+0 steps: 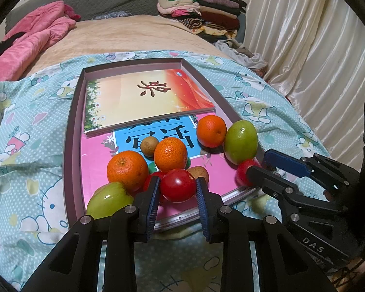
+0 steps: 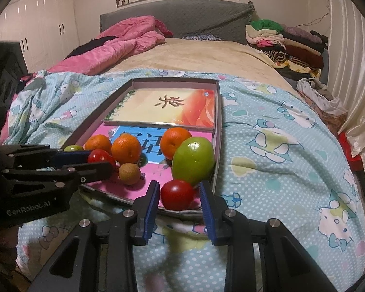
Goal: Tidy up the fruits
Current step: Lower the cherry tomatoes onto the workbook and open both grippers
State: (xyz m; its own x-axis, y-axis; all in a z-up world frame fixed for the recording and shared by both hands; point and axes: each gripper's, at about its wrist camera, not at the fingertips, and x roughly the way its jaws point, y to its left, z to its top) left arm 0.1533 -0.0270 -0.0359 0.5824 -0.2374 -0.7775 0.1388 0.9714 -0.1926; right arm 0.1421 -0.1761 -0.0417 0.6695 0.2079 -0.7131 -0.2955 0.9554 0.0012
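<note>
A shallow box tray (image 1: 70,126) lined with books lies on the bed and holds the fruit. My left gripper (image 1: 178,182) is shut on a red tomato (image 1: 178,188) at the tray's near edge, beside an orange (image 1: 127,169) and a green fruit (image 1: 108,203). My right gripper (image 2: 178,187) straddles another red tomato (image 2: 177,194) at the near right corner; slim gaps show beside its pads, so it is open. A big green fruit (image 2: 193,161) sits just behind that tomato. Two more oranges (image 1: 170,154) (image 1: 211,131) and brown longans (image 1: 149,146) lie mid-tray.
The tray sits on a blue cartoon-print sheet (image 2: 267,146). A pink quilt (image 2: 124,46) lies at the far left, and folded clothes (image 2: 279,41) are piled at the far right by the curtain (image 1: 304,36). A second book (image 1: 143,97) fills the tray's far half.
</note>
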